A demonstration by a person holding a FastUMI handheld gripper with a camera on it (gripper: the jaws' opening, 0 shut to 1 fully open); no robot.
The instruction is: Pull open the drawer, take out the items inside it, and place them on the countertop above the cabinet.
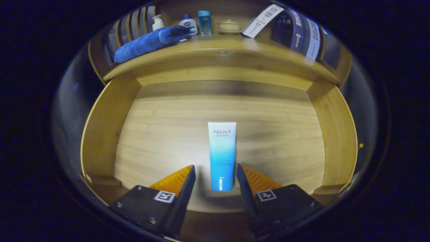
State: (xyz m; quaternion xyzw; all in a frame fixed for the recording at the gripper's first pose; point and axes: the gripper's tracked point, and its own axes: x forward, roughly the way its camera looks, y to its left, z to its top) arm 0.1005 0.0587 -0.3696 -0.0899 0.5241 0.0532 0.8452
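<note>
The wooden drawer [100, 134] is pulled open below me, its floor lit. A white-to-blue tube [221, 156] lies flat on the drawer floor, cap end toward me. My gripper [216, 171] hangs open over it, with the cap end of the tube lying between the two fingertips and a gap on each side. Neither finger touches the tube. Above the drawer runs the countertop [235, 50], where a rolled blue towel [151, 42] lies.
At the back of the countertop stand a pump bottle [157, 23], a small white bottle [188, 23], a blue tumbler [204, 22] and a lidded cream bowl [229, 26]. A white card [262, 20] leans at the right. The drawer's side walls [336, 134] bound the tube on both sides.
</note>
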